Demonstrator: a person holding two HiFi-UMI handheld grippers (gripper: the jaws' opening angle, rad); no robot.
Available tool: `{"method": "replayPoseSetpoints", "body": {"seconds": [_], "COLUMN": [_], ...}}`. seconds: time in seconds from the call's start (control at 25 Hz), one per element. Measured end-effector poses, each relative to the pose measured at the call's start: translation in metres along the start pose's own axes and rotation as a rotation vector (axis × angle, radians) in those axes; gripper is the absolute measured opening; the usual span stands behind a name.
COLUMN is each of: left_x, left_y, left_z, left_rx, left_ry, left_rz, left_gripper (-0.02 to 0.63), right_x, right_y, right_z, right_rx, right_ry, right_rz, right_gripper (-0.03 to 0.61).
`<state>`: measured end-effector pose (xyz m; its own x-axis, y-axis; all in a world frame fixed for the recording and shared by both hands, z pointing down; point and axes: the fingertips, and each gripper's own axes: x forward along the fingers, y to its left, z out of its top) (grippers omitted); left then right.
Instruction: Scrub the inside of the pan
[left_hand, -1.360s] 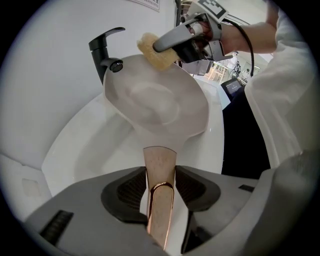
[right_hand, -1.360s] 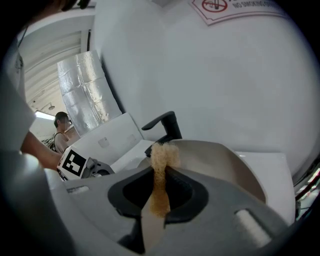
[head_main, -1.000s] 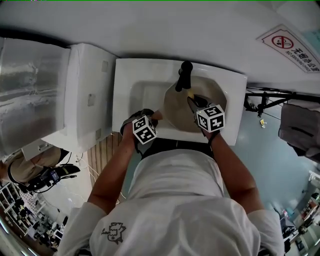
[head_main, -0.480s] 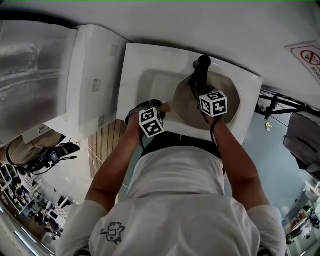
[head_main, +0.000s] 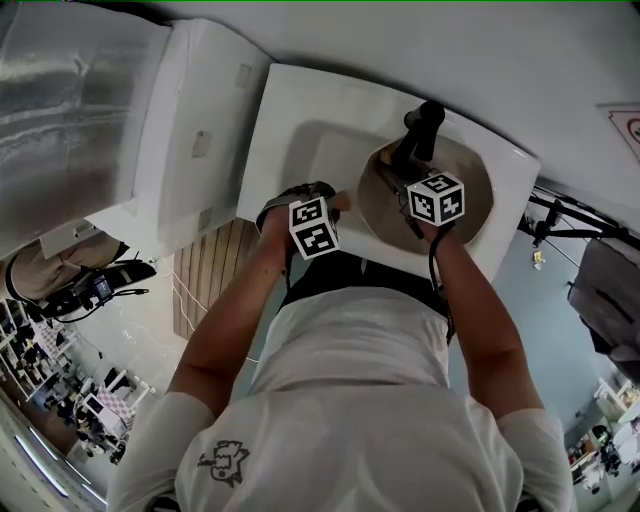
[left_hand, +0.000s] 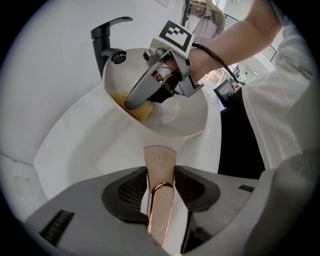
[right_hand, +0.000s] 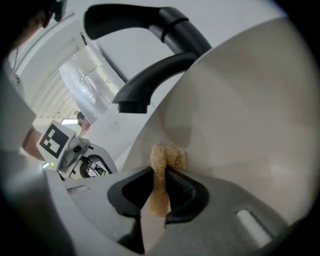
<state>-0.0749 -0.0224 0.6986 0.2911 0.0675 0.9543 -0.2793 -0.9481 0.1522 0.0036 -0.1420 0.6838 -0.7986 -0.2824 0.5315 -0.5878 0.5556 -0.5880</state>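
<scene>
Two grippers share one white sink. In the head view, the pan fills the right half of the basin, its far rim right under the black faucet. The left half of the basin lies bare, and that is the only loose room I have. The left gripper sits at the sink's near edge, on the pan's wooden handle, which juts leftward over that edge. The right gripper reaches into the pan, just below the faucet.

In the left gripper view, my jaws are clamped on the handle, one pad on each side of the wood. Beyond them the pan stands tilted, its pale inside facing me, and its rim comes close beside the faucet's stem. The right gripper presses a yellow sponge onto the pan's inner wall near the upper left rim. The lower right of the bowl is free.

In the right gripper view, the jaws pinch the sponge between them, its tip touching the pan's wall. The faucet spout hangs close overhead on the left, while the broad wall to the right is open.
</scene>
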Motion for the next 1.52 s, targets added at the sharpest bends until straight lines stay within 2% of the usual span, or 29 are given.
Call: {"method": "replayPoseSetpoints", "body": {"seconds": [0.28,0.48,0.68,0.88,1.08,1.28,1.44,1.52], "left_x": [0.001,0.0,0.0,0.0,0.001,0.0,0.0,0.0], "left_y": [-0.001,-0.001,-0.002,-0.001,-0.003,-0.004,-0.005,-0.006], "left_z": [0.001,0.001,-0.001,-0.001,0.0,0.0,0.001,0.001], "left_rx": [0.0,0.003,-0.002,0.003,0.007,0.005,0.016,0.019], "left_ry": [-0.003,0.001,0.004,0.012,0.019,0.001,0.01,0.01], "left_rz": [-0.013,-0.008,-0.013,-0.026,-0.032,-0.038,-0.046,-0.051], "left_gripper": [0.173,0.175,0.175,0.175,0.174,0.173,0.173,0.173], "right_x": [0.007,0.004,-0.01,-0.036,-0.067,-0.103,-0.129,-0.14], "right_y": [0.041,0.069,0.082,0.083,0.073,0.039,0.022,0.012], "right_z": [-0.026,-0.066,-0.097,-0.141,-0.169,-0.189,-0.193,-0.191], "right_rx": [-0.003,0.049,0.079,0.144,0.199,0.142,0.086,0.019], "right_ry": [0.086,0.266,0.433,0.676,0.863,1.086,1.196,1.257], "right_rz": [0.204,0.359,0.416,0.433,0.364,0.159,0.005,-0.094], "right_gripper": [0.066,0.064,0.063,0.063,0.063,0.063,0.063,0.063]}}
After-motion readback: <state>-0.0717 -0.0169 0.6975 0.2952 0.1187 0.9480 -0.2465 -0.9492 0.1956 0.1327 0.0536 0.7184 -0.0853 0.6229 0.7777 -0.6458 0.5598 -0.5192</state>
